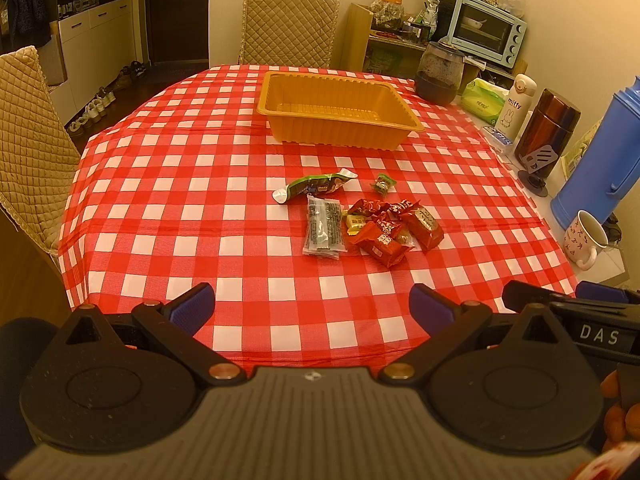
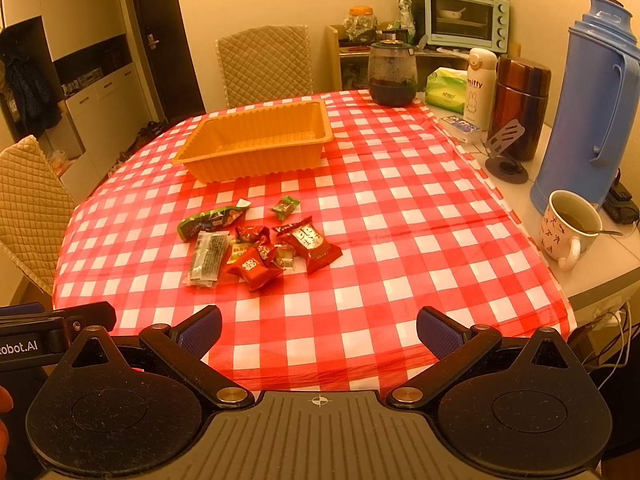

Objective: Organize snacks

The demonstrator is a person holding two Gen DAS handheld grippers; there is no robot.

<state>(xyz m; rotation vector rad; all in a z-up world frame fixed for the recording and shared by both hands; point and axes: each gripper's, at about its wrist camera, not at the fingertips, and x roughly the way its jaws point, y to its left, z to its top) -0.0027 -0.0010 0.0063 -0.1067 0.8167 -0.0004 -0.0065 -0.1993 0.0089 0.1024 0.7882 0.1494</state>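
Observation:
An empty orange plastic tray (image 1: 394, 98) (image 2: 192, 152) stands at the far side of the red-checked table. In front of it lies a loose pile of snacks: a long green packet (image 1: 316, 186) (image 2: 210, 220), a small green candy (image 1: 383, 184) (image 2: 286, 207), a clear packet with dark contents (image 1: 323, 226) (image 2: 209, 258), and several red packets (image 1: 394, 228) (image 2: 280, 252). My left gripper (image 1: 312, 310) is open and empty above the near table edge. My right gripper (image 2: 319, 330) is open and empty, beside the left one; its body also shows in the left wrist view (image 1: 576, 312).
Along the table's right side stand a blue thermos (image 2: 592, 100), a mug with a spoon (image 2: 570, 228), a brown flask (image 2: 520, 104), a white Miffy bottle (image 2: 478, 88), a tissue pack (image 2: 444, 88) and a dark jar (image 2: 392, 76). Quilted chairs (image 1: 290, 28) (image 1: 28, 148) stand at the far and left sides.

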